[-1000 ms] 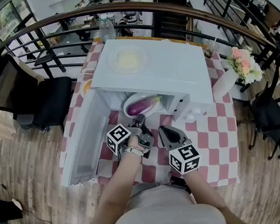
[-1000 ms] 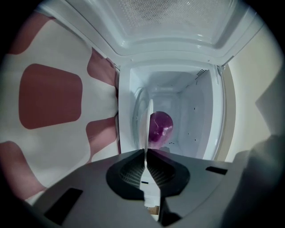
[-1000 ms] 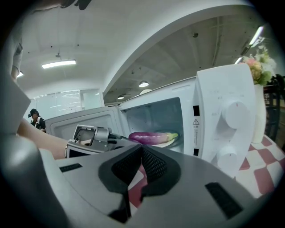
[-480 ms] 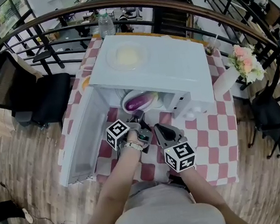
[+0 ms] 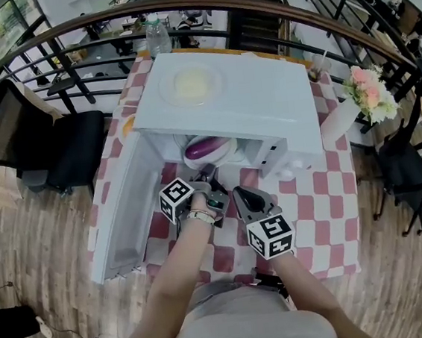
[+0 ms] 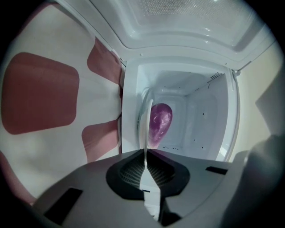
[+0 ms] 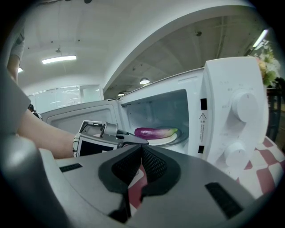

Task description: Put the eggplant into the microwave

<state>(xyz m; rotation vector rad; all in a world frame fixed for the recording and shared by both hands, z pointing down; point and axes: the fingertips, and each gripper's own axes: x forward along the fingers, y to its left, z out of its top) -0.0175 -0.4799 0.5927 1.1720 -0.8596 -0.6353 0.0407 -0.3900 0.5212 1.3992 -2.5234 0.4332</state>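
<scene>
Compared with a second ago, your left gripper point(image 5: 210, 176) is a little closer to the microwave point(image 5: 249, 100). The white plate point(image 7: 171, 140) it holds has gone deeper into the cavity. Before, the plate stood out past the front edge. Now only its near rim shows under the roof in the head view. Your right gripper point(image 7: 141, 147) is almost in the same place as before.

Both your forearms reach forward side by side over the red and white checked tablecloth point(image 5: 312, 206). The right gripper hangs nearest to you, in front of the control panel, pointing slightly down. Its jaws are together and they hold nothing. The left gripper is just ahead of it at the cavity mouth, rolled on its side, and its jaws are pressed together on the thin near rim of the plate.

The eggplant point(image 6: 159, 122) lies on this plate, inside the microwave. The door point(image 5: 122, 211) stands wide open at your left.
</scene>
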